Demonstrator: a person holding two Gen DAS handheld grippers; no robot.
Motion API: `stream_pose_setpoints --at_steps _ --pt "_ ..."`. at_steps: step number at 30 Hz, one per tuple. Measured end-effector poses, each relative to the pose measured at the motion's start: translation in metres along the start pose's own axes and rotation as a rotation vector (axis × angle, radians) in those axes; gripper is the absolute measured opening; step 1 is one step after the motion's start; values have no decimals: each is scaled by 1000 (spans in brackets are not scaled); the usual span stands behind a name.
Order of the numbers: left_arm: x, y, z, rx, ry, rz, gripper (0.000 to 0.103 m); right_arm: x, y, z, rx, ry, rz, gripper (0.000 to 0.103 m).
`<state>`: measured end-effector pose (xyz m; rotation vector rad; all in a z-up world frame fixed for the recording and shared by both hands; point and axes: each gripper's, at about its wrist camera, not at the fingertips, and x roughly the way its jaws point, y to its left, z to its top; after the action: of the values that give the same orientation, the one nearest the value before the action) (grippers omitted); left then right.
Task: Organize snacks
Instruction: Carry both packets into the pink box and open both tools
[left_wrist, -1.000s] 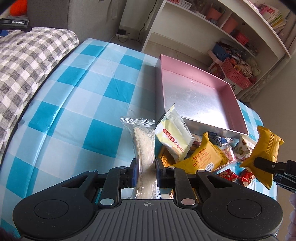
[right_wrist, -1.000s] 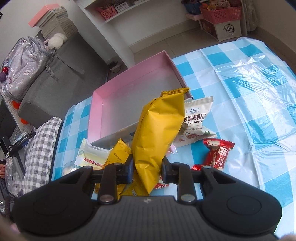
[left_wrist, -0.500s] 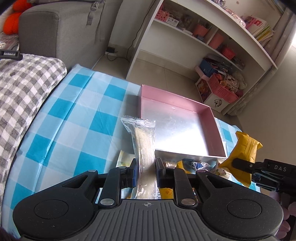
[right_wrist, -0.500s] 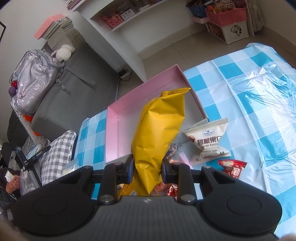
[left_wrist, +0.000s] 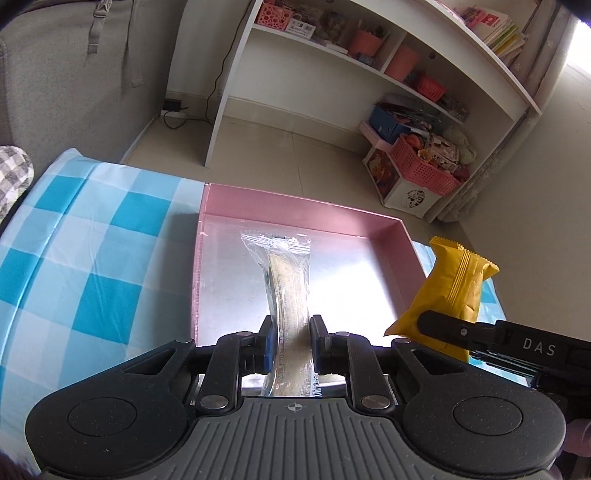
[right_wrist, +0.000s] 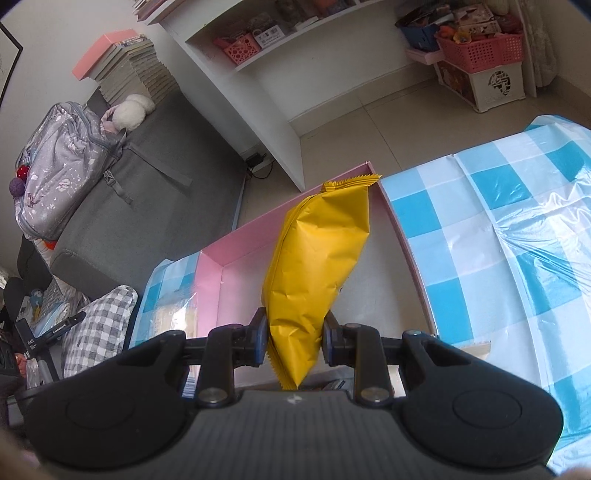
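A shallow pink tray (left_wrist: 295, 201) with a silver floor sits on the blue-checked tablecloth (left_wrist: 85, 258). My left gripper (left_wrist: 290, 332) is shut on a clear-wrapped pale wafer pack (left_wrist: 286, 280), held lengthwise over the tray's floor. My right gripper (right_wrist: 293, 338) is shut on a yellow snack bag (right_wrist: 317, 266), which stands up over the pink tray (right_wrist: 236, 243). In the left wrist view that yellow bag (left_wrist: 452, 291) hangs over the tray's right wall, pinched by the right gripper's black fingers (left_wrist: 458, 326). The other snacks are mostly hidden below both grippers.
A white bookshelf (left_wrist: 369, 62) with pink baskets stands beyond the table, and a grey sofa (right_wrist: 122, 206) with a backpack on it is at the left. A grey checked cushion (right_wrist: 99, 321) lies by the table's left end. The tablecloth (right_wrist: 498, 236) spreads right of the tray.
Both grippers moved forward from the snack pile to above the pink tray, each keeping its pack. The pile has dropped out of sight beneath them.
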<state>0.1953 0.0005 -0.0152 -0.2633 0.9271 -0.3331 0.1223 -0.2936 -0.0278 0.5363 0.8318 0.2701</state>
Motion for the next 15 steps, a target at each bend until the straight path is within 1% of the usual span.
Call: stream_pose_setpoints --at_steps 5,15 --pt "21 -3 5 37 -8 23 17 13 -2 1 -51 9 -28 26" --pt "43 -9 2 128 -12 76 18 24 -11 2 -49 28 -62 27"
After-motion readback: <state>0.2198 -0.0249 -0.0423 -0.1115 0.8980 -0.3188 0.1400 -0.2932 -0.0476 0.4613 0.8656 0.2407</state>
